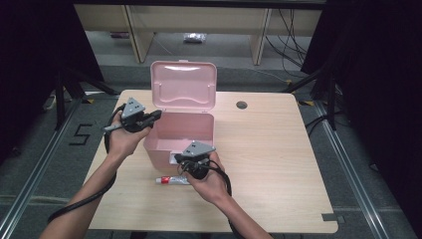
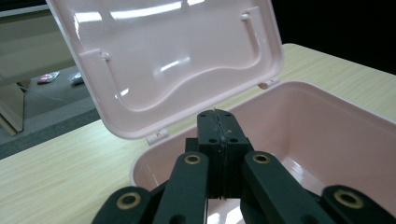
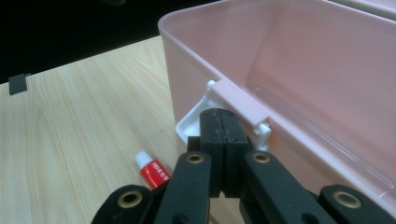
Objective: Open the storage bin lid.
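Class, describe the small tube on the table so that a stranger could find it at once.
Start at the open pink box on the wooden table. On the table just in front of its near wall lies a small tube. It alone is red and white, with a white cap.

A light wooden table point(image 1: 278, 149) with a round cable hole point(image 1: 242, 105) carried a pink plastic box point(image 1: 161, 145), its lid upright and open, and just beside its near wall lay a red-and-white tube point(image 1: 171, 180).
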`<action>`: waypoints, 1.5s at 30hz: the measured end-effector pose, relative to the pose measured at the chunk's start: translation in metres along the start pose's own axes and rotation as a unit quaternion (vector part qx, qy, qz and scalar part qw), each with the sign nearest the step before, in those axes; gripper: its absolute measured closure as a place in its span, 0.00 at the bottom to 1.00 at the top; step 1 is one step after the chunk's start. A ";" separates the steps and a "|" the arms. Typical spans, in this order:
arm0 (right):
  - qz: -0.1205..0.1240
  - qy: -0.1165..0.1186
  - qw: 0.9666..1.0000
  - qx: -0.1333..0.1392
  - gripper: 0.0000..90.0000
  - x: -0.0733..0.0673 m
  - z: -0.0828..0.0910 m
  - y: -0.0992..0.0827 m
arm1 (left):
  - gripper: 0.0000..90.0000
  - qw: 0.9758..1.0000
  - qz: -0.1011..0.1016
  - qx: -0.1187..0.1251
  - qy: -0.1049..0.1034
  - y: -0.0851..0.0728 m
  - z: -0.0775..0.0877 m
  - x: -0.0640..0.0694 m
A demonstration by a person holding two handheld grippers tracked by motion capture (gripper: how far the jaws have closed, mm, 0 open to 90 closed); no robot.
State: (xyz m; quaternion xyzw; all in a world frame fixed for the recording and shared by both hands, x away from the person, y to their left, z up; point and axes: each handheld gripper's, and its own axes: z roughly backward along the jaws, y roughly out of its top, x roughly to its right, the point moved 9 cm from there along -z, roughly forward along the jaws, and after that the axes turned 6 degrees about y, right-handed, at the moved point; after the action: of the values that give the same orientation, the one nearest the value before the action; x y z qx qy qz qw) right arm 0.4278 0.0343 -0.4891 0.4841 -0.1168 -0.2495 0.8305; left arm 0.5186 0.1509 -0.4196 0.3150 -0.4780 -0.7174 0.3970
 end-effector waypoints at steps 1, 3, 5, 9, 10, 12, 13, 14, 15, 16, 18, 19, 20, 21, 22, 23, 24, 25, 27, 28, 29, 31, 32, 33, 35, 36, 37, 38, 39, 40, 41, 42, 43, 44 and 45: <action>-0.002 0.001 1.000 -0.001 1.00 0.000 0.000 0.000 | 0.99 1.000 0.000 0.000 -0.005 -0.002 0.004 0.001; 0.000 0.000 1.000 0.000 1.00 0.000 0.000 0.000 | 0.97 1.000 0.005 0.001 -0.014 -0.008 0.012 0.004; 0.000 0.000 1.000 0.000 1.00 0.000 0.000 0.000 | 0.97 1.000 0.006 0.006 -0.017 -0.012 0.021 0.005; -0.002 0.000 1.000 -0.002 1.00 0.000 0.000 0.000 | 0.98 1.000 0.005 0.014 -0.018 -0.018 0.035 0.006; -0.001 -0.001 1.000 -0.001 1.00 0.000 0.000 0.000 | 0.98 1.000 0.001 0.012 -0.020 -0.021 0.039 0.007; 0.001 -0.003 1.000 -0.002 1.00 0.001 0.001 0.000 | 0.98 1.000 -0.005 0.011 -0.028 -0.026 0.046 0.012; -0.001 -0.001 1.000 0.000 1.00 0.000 0.001 0.000 | 0.97 0.999 -0.008 0.011 -0.036 -0.030 0.050 0.016; 0.000 -0.001 1.000 -0.002 1.00 0.001 0.002 0.000 | 0.97 0.999 -0.008 0.010 -0.040 -0.032 0.053 0.018; -0.001 -0.001 1.000 -0.002 1.00 0.000 0.002 0.000 | 0.97 0.999 -0.006 0.012 -0.046 -0.035 0.056 0.021; -0.001 -0.001 1.000 -0.003 1.00 0.001 0.002 0.000 | 0.97 0.999 -0.004 0.013 -0.052 -0.037 0.059 0.024; 0.000 -0.002 1.000 -0.003 1.00 0.001 0.002 0.000 | 0.96 0.998 -0.011 0.013 -0.063 -0.044 0.065 0.031; 0.001 -0.002 1.000 -0.003 1.00 0.001 0.002 0.000 | 0.96 0.997 -0.013 0.016 -0.070 -0.046 0.067 0.034; -0.001 -0.002 1.000 -0.003 1.00 0.000 0.002 0.000 | 0.95 0.997 -0.013 0.015 -0.071 -0.047 0.069 0.037; -0.001 -0.002 1.000 -0.003 1.00 0.001 0.002 0.000 | 0.95 0.997 -0.017 0.015 -0.075 -0.049 0.071 0.039; -0.001 -0.002 1.000 -0.003 1.00 0.001 0.002 0.000 | 0.94 0.996 -0.020 0.015 -0.080 -0.051 0.073 0.042; -0.002 -0.007 1.000 -0.001 1.00 0.001 0.002 0.000 | 0.93 0.996 -0.024 0.017 -0.086 -0.053 0.074 0.044; 0.001 -0.005 1.000 0.002 1.00 0.001 0.002 0.001 | 0.92 0.996 -0.026 0.016 -0.088 -0.054 0.076 0.046; -0.002 -0.005 1.000 0.004 1.00 0.001 0.002 0.001 | 0.92 0.995 -0.025 0.015 -0.091 -0.055 0.077 0.048; -0.002 -0.008 1.000 0.005 1.00 0.002 0.002 0.001 | 0.91 0.995 -0.029 0.016 -0.096 -0.058 0.078 0.050; -0.001 -0.004 1.000 -0.002 1.00 0.002 0.003 0.000 | 0.90 0.994 -0.027 0.019 -0.101 -0.058 0.078 0.052; -0.003 -0.006 1.000 0.001 1.00 0.002 0.003 0.000 | 0.90 0.995 -0.029 0.017 -0.099 -0.059 0.079 0.052; -0.001 -0.008 1.000 0.005 1.00 0.002 0.002 0.001 | 0.90 0.994 -0.030 0.018 -0.100 -0.058 0.079 0.053; -0.001 -0.009 1.000 0.006 1.00 0.002 0.002 0.001 | 0.90 0.994 -0.032 0.016 -0.100 -0.059 0.080 0.054; 0.000 -0.008 1.000 0.002 1.00 0.002 0.003 0.001 | 0.90 0.994 -0.032 0.019 -0.102 -0.058 0.080 0.055; 0.000 -0.005 1.000 -0.002 1.00 0.002 0.005 0.001 | 0.90 0.994 -0.035 0.020 -0.103 -0.058 0.081 0.056; 0.004 -0.004 1.000 -0.003 1.00 0.003 0.005 0.001 | 0.90 0.994 -0.036 0.020 -0.103 -0.058 0.081 0.056; 0.010 -0.011 1.000 0.005 1.00 0.004 0.003 0.002 | 0.90 0.994 -0.043 0.024 -0.101 -0.057 0.080 0.054; 0.002 -0.006 1.000 -0.003 1.00 0.003 0.005 0.001 | 0.90 0.994 -0.042 0.026 -0.101 -0.057 0.080 0.054; 0.012 -0.012 1.000 0.006 1.00 0.005 0.003 0.002 | 0.90 0.994 -0.039 0.027 -0.100 -0.057 0.080 0.053; 0.014 -0.009 1.000 -0.001 1.00 0.005 0.004 0.001 | 0.90 0.994 -0.039 0.030 -0.101 -0.057 0.080 0.053; -0.003 -0.004 1.000 -0.003 1.00 0.002 0.004 0.000 | 0.90 0.994 -0.042 0.027 -0.100 -0.058 0.081 0.053; -0.001 -0.004 1.000 -0.003 1.00 0.002 0.004 0.000 | 0.90 0.994 -0.041 0.026 -0.100 -0.058 0.082 0.053; 0.014 -0.011 1.000 0.003 1.00 0.005 0.003 0.002 | 0.90 0.994 -0.042 0.024 -0.101 -0.059 0.082 0.053; -0.002 -0.004 1.000 -0.004 1.00 0.002 0.004 0.000 | 0.90 0.994 -0.042 0.023 -0.100 -0.060 0.083 0.052; 0.009 -0.008 1.000 -0.006 1.00 0.004 0.005 0.000 | 0.89 0.994 -0.042 0.023 -0.100 -0.061 0.083 0.052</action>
State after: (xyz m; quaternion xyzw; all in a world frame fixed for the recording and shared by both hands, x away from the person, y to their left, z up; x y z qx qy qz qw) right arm 0.4288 0.0289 -0.4864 0.4757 -0.1258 -0.2465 0.8349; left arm 0.4077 0.1558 -0.4517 0.2705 -0.5181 -0.7499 0.3099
